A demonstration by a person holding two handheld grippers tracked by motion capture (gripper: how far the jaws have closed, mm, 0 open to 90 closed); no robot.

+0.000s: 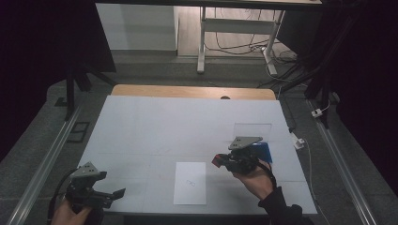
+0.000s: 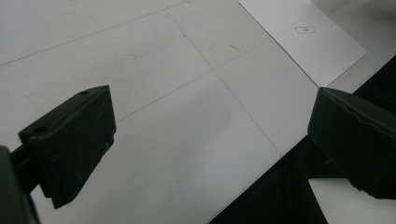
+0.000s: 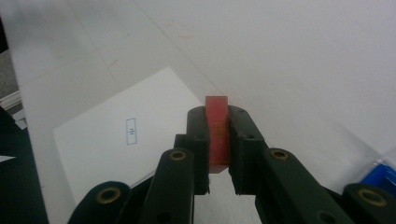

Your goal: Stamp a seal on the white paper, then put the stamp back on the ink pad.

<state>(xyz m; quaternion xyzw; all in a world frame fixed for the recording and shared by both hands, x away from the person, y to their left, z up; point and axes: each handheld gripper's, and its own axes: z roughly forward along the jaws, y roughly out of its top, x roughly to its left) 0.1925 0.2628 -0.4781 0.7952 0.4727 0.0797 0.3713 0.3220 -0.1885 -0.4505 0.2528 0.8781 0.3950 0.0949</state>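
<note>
A small red block [image 3: 217, 133] stands clamped between the two black jaws of my right gripper [image 3: 218, 122], which is shut on it. From above, that gripper [image 1: 219, 161] hangs over the white table right of the white paper sheet [image 1: 190, 183], with the red block [image 1: 217, 160] at its tip pointing left. The sheet [image 3: 126, 140] carries a small printed rectangle and lies just beyond the jaws. My left gripper [image 1: 118, 193] rests at the table's near left corner. Its jaws stand wide apart in the left gripper view [image 2: 210, 140], with nothing between them.
A blue object [image 1: 263, 151] lies on the table just behind the right gripper, and a clear flat piece [image 1: 253, 129] lies farther back. The white board [image 1: 187, 122] covers a wooden table. Cables and desk legs stand on the floor beyond. The near table edge [image 2: 261, 182] runs under the left gripper.
</note>
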